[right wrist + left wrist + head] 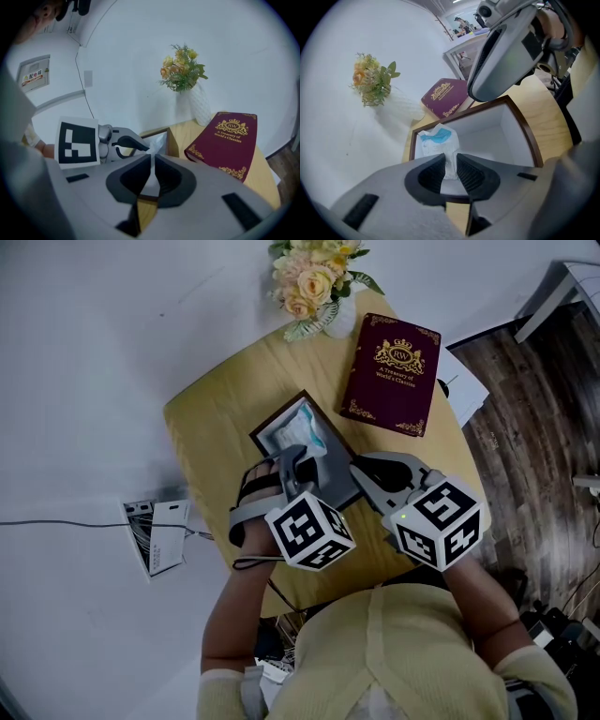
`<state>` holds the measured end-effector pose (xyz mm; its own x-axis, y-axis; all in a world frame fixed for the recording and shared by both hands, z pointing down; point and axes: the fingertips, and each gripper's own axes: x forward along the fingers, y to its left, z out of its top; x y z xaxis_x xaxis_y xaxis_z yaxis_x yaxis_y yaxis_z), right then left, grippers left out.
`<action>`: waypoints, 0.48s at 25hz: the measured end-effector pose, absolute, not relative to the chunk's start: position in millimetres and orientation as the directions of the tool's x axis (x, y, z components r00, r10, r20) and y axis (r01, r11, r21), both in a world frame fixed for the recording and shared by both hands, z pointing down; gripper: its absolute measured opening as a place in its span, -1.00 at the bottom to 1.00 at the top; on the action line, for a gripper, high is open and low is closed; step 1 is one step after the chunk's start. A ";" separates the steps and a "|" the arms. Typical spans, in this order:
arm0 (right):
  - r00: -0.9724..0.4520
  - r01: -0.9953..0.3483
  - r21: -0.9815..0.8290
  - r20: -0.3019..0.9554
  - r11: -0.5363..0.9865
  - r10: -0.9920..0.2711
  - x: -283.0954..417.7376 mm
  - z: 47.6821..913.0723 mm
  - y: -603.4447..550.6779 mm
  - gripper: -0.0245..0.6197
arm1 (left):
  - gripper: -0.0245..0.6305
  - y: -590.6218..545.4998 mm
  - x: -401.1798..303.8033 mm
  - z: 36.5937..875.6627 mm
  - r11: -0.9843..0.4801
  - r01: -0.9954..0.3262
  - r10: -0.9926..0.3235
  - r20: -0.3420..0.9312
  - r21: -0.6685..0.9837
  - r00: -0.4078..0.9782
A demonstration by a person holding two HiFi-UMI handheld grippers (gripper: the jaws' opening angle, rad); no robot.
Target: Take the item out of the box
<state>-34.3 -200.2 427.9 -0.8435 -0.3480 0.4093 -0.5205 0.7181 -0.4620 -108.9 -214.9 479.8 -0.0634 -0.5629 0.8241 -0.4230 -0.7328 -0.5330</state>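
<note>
Left gripper view: claw on packet

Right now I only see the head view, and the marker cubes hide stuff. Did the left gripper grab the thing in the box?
Observer: Yes. In the left gripper view, the left gripper pinches the white-and-blue packet by its lower edge.
Operator: Is anything else in there?
Observer: Not that I can see. That view shows the rest of the box bare and white inside.
Operator: What's the other one doing?
Observer: In the right gripper view, the right gripper is clamped on the box's wall.
</note>
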 end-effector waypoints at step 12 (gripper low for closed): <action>-0.819 -0.564 -0.421 0.395 0.711 -0.416 -34.0 408.4 -186.8 -0.82 | -0.67 -197.6 -100.6 434.1 -0.613 -0.567 -0.704 0.706 -0.550 0.076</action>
